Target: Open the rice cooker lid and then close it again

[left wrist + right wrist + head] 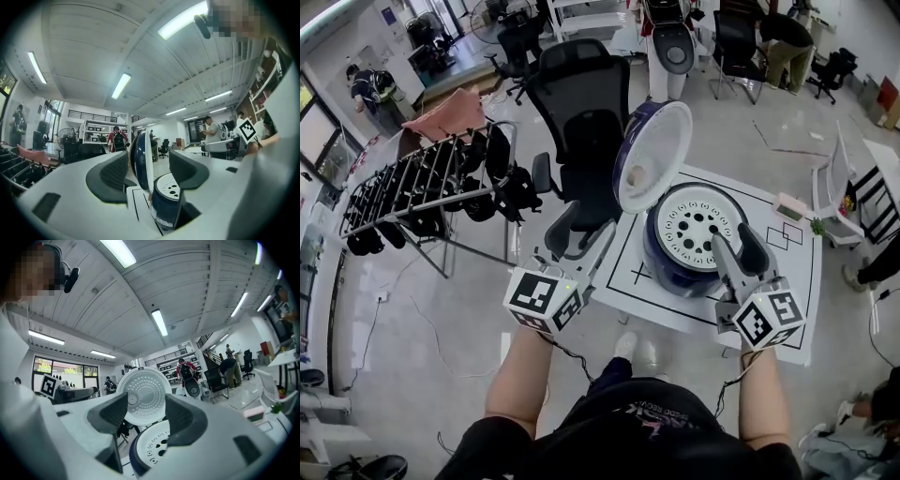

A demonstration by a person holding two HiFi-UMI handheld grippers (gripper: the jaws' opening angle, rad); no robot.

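The dark blue rice cooker (670,258) stands on a white sheet with black lines (661,305), and its perforated white inner plate faces up. Its lid (652,155) stands upright and open at the cooker's back left. My left gripper (581,234) is open and empty at the cooker's left, short of it. In the left gripper view the lid (140,159) shows edge-on between the jaws, above the cooker body (165,208). My right gripper (739,246) hangs open and empty over the cooker's near right rim. In the right gripper view the lid's (143,394) white underside faces me.
A black office chair (581,112) stands just behind the lid and my left gripper. A clothes rack (431,187) with dark garments is at the left. A small pink thing (789,206) lies at the sheet's far right. People stand far back in the room.
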